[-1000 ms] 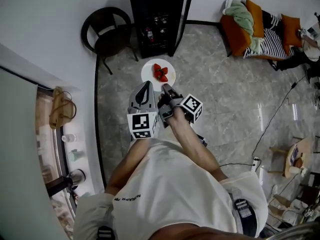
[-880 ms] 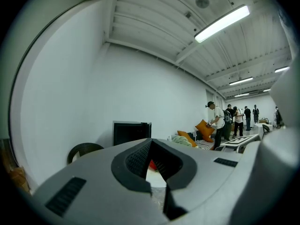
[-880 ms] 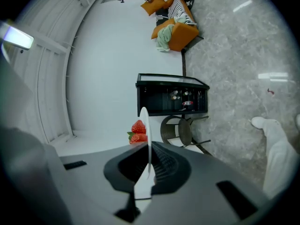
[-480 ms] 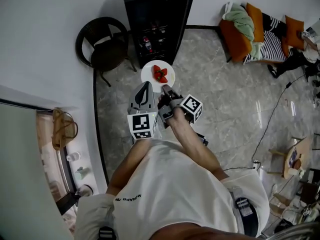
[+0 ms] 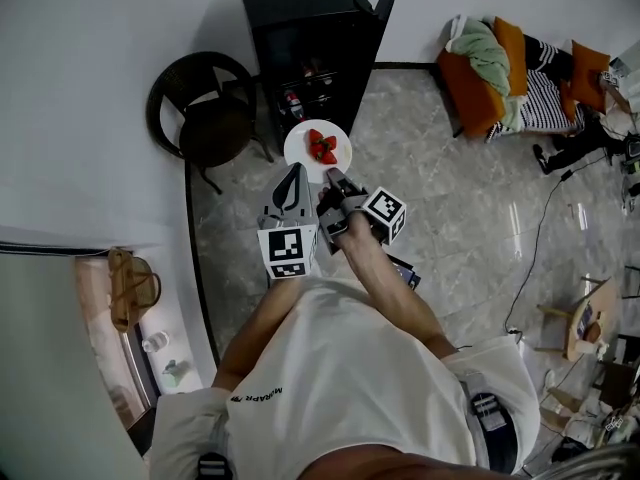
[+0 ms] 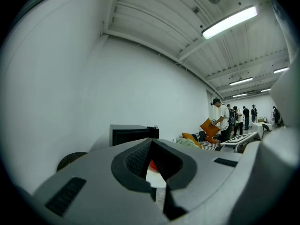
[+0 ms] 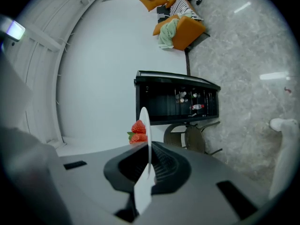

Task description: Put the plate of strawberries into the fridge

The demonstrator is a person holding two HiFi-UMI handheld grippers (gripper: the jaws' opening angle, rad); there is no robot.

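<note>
The left gripper [image 5: 296, 171] is carried with its jaws together and nothing between them, just beside the plate [image 5: 298, 149]. Over the last second the open fridge [image 5: 300, 13] has been brought nearer and is now seen from above. The plate, with 3 or so strawberries [image 5: 321, 146] on it, is held in the air before the fridge, its rim clamped by the right gripper [image 5: 334, 175]. Only the insertion is judged to be left.

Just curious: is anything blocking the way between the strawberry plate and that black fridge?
Nothing visible does. The fridge has its door open right ahead of the plate; the chair sits off to the side.
</note>
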